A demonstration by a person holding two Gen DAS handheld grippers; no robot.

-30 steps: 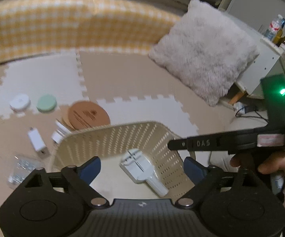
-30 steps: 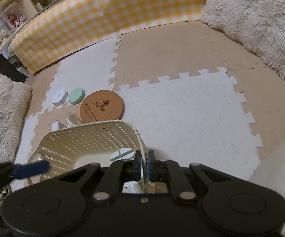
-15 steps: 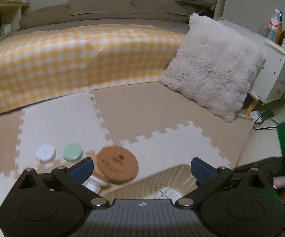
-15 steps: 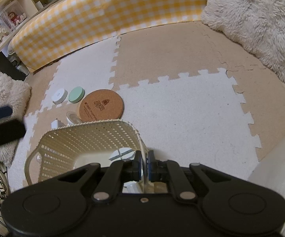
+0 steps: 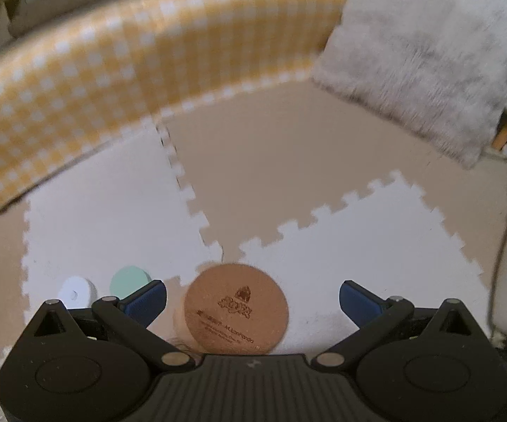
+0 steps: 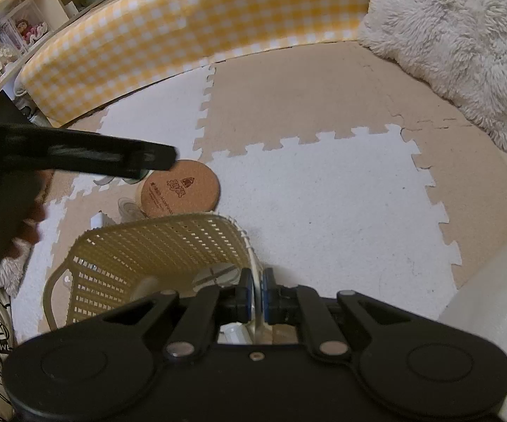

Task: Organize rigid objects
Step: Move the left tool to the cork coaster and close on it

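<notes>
My left gripper [image 5: 253, 299] stands wide open, its blue pads on either side of a round cork coaster [image 5: 236, 307] lying on the foam mat; nothing is pinched. A mint disc [image 5: 128, 279] and a white disc [image 5: 76, 290] lie just left of it. My right gripper [image 6: 257, 295] is shut on the rim of a cream perforated basket [image 6: 158, 246], which has a white item [image 6: 215, 274] inside. In the right wrist view the cork coaster [image 6: 179, 190] lies beyond the basket, with the left tool passing above it as a blurred black bar.
A clear lid [image 6: 130, 207] and a small white piece [image 6: 98, 218] lie between basket and coaster. A yellow checked cushion wall [image 6: 183, 35] borders the mat at the back. A fluffy grey pillow [image 6: 464, 52] lies at the right, and shelves [image 6: 25, 28] stand at the far left.
My left gripper has left the basket and swung over the mat to the cork coaster, jaws a little wider. The right gripper stays clamped on the basket rim.
</notes>
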